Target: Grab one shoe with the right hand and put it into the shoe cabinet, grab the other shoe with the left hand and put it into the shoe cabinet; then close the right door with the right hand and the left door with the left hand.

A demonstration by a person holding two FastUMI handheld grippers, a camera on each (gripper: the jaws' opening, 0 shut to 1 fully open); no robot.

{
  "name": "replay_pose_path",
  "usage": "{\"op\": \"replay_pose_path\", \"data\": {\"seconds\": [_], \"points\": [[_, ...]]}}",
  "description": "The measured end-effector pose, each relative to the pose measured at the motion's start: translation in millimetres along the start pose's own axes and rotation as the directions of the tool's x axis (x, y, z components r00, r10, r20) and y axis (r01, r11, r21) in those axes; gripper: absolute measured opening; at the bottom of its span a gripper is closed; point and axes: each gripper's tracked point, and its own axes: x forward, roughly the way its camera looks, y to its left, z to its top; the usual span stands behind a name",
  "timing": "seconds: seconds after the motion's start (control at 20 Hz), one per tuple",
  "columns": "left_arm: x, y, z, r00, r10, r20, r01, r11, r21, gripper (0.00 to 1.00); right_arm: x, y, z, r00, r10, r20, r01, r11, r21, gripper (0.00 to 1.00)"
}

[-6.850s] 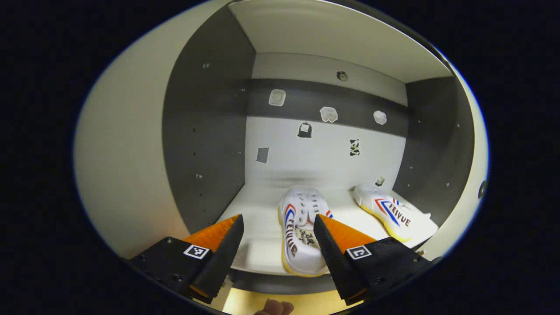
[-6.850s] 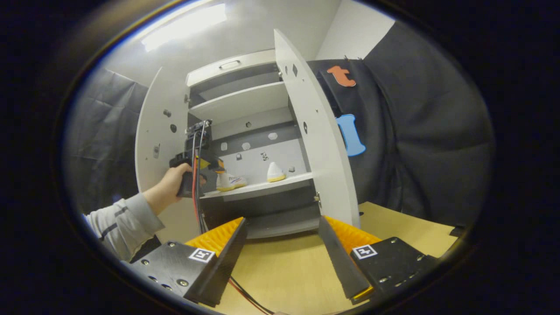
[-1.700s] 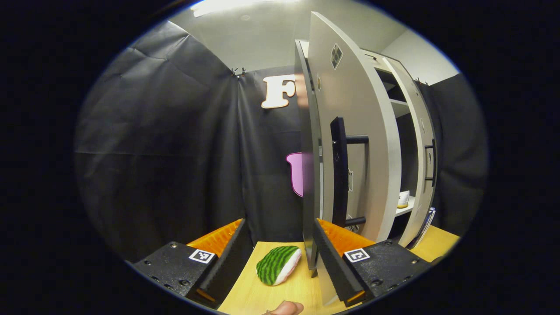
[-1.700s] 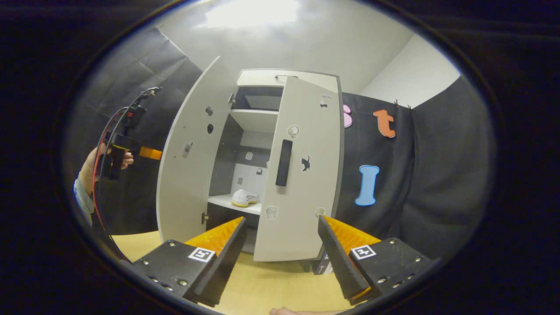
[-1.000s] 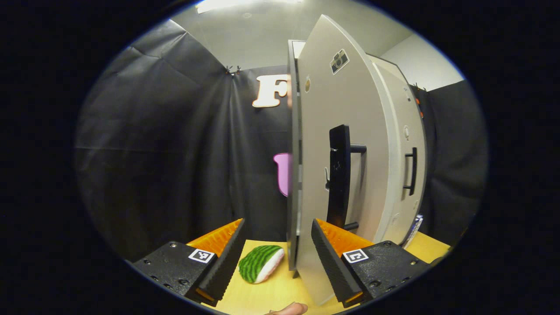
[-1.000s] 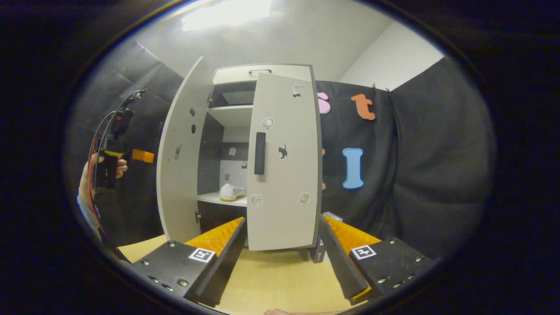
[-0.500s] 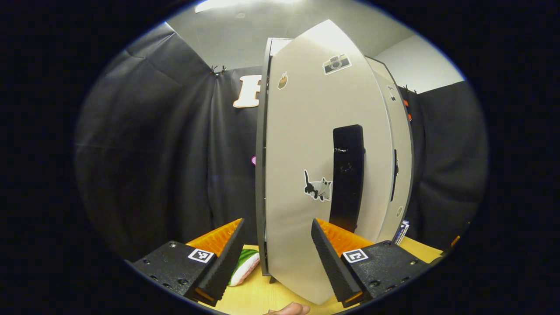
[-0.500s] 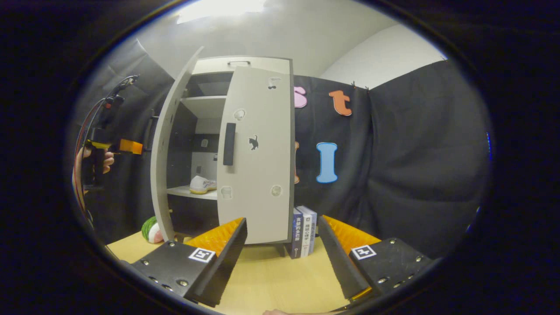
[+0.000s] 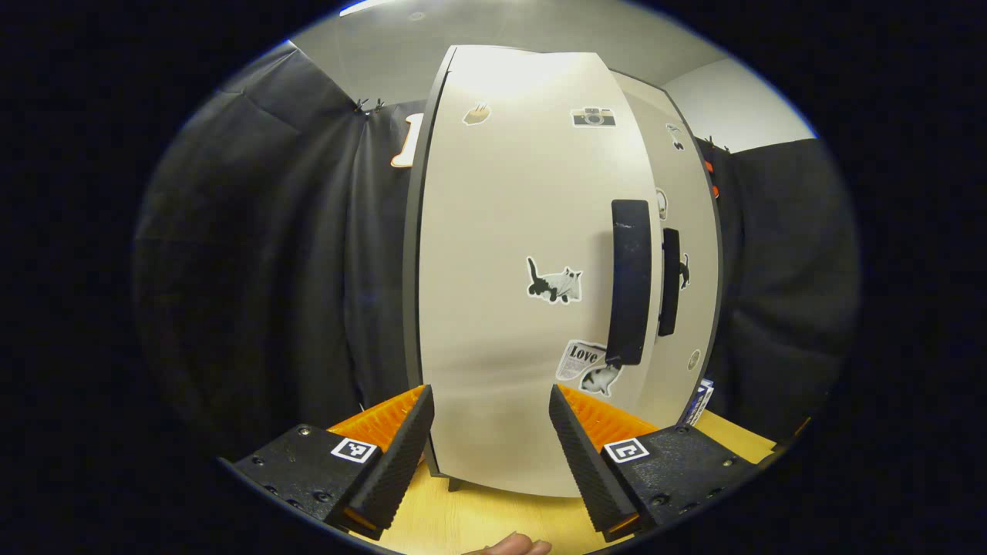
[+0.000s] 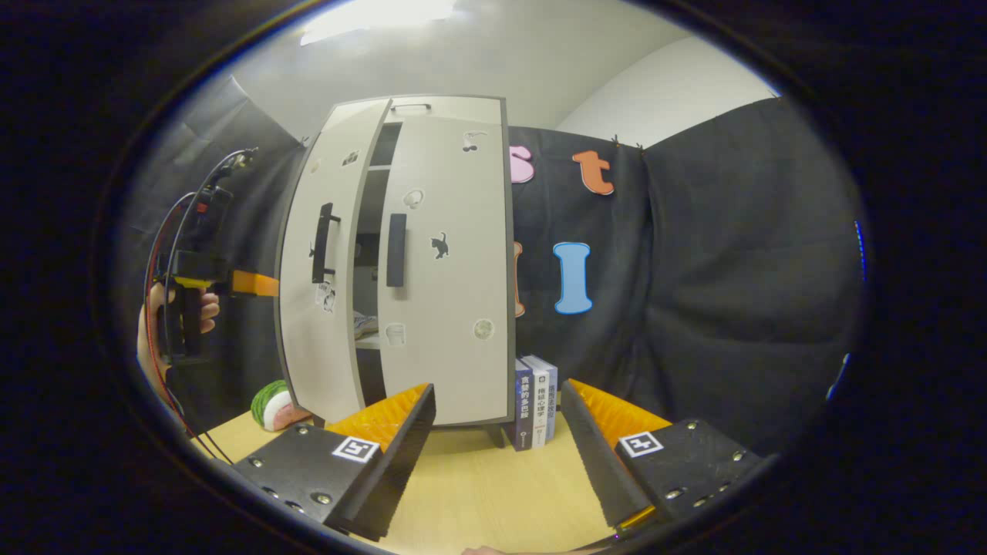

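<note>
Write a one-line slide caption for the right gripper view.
Open right gripper faces the shoe cabinet: right door shut, left door slightly ajar.

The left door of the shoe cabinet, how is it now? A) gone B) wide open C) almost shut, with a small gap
C: in the right gripper view the left door stands swung nearly to the right door, with a narrow dark gap between them.

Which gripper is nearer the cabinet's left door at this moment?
Left. In the right gripper view the left gripper sits right beside the left door, which is ajar. The right gripper is back over the table, apart from the cabinet, facing its right door.
</note>
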Motion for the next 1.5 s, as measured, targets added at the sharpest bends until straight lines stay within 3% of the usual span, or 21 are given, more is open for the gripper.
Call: {"op": "replay_pose_path", "data": {"seconds": [0.05, 0.75, 1.2, 1.3, 1.4, 1.45, 1.5], "points": [[-1.8, -2.5, -4.4, 1.0, -0.006, -0.009, 0.006, 1.0, -0.009, 0.89, 0.0, 0.2, -0.3, 1.0, -0.001, -0.001, 0.001, 1.0, 0.005, 0.97], [-58.8, -0.9, -18.3, 0.999, -0.045, 0.021, 0.045, 0.999, -0.018, 0.93, -4.7, 19.1, 3.9, 0.999, 0.031, 0.005, -0.032, 0.999, 0.044, 0.97], [-106.3, 0.5, -53.6, 0.999, -0.031, -0.01, 0.03, 0.999, -0.039, 0.93, -9.8, 12.6, -4.5, 1.0, 0.015, 0.005, -0.015, 0.996, 0.087, 0.98], [-116.1, -1.8, -70.5, 0.999, -0.036, -0.03, 0.036, 0.999, -0.016, 0.93, -9.9, 5.7, -8.2, 1.0, -0.005, 0.002, 0.005, 0.997, 0.076, 0.93], [-122.0, 0.8, -77.8, 0.999, -0.017, -0.037, 0.018, 1.0, 0.021, 0.93, -7.2, 7.9, -7.2, 1.0, -0.004, 0.002, 0.004, 0.998, 0.065, 1.0], [-124.8, -0.8, -76.3, 1.0, -0.015, -0.023, 0.016, 0.999, 0.029, 0.93, -7.5, 9.2, -6.9, 1.0, 0.0, 0.004, -0.001, 0.998, 0.068, 0.93], [-128.3, -2.2, -72.6, 1.0, -0.014, -0.002, 0.014, 0.999, 0.032, 0.94, -7.9, 10.9, -5.7, 1.0, 0.004, 0.006, -0.004, 0.997, 0.071, 0.98]]}}
